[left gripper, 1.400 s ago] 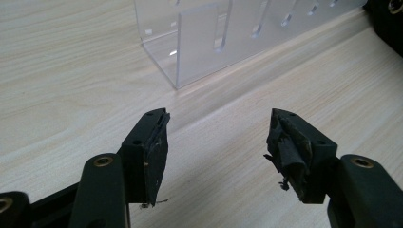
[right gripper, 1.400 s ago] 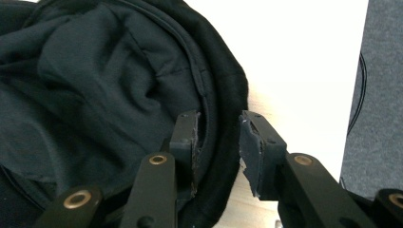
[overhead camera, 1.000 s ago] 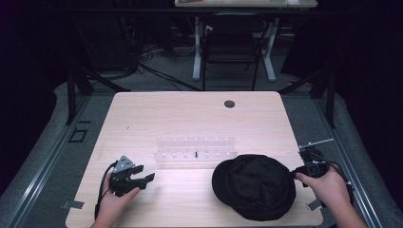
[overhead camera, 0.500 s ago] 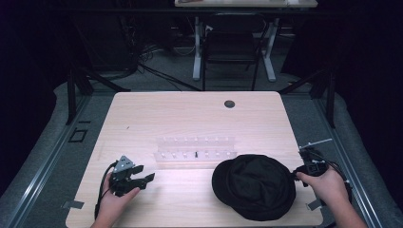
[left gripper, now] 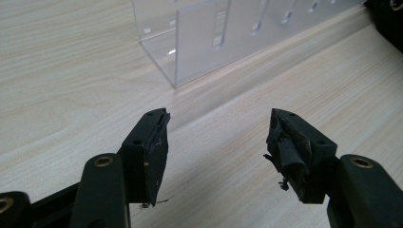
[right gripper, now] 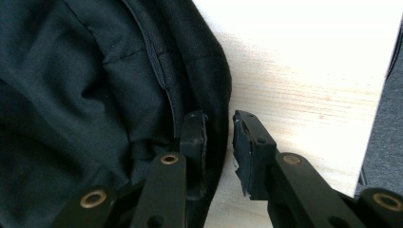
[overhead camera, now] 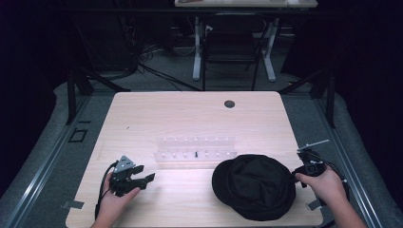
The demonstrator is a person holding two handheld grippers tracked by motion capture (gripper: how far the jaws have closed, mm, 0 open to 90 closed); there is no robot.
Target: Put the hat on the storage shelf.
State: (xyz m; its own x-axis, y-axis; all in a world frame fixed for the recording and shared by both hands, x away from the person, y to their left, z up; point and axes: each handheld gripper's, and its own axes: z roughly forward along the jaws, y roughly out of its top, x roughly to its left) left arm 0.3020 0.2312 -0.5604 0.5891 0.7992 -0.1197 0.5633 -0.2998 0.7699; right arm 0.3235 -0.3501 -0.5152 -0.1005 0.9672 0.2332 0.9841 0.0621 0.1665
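Note:
A black hat [overhead camera: 254,185] lies on the near right of the light wooden table [overhead camera: 190,114]. My right gripper [overhead camera: 297,172] is at the hat's right edge. In the right gripper view the hat's [right gripper: 95,95] rim runs down between the jaws of my right gripper [right gripper: 218,133], which stand a narrow gap apart, the left jaw over the fabric. A clear acrylic rack [overhead camera: 196,148] stands mid-table. My left gripper [overhead camera: 144,179] rests low at the near left, open and holding nothing. Beyond my left gripper [left gripper: 216,137], the rack's [left gripper: 204,38] corner stands a short way off.
A small dark piece [overhead camera: 196,153] stands in the rack's front row. A round black grommet [overhead camera: 229,103] sits in the table's far side. The table's right edge [right gripper: 375,95] is close to my right gripper. A chair [overhead camera: 230,45] and desk legs stand beyond the table.

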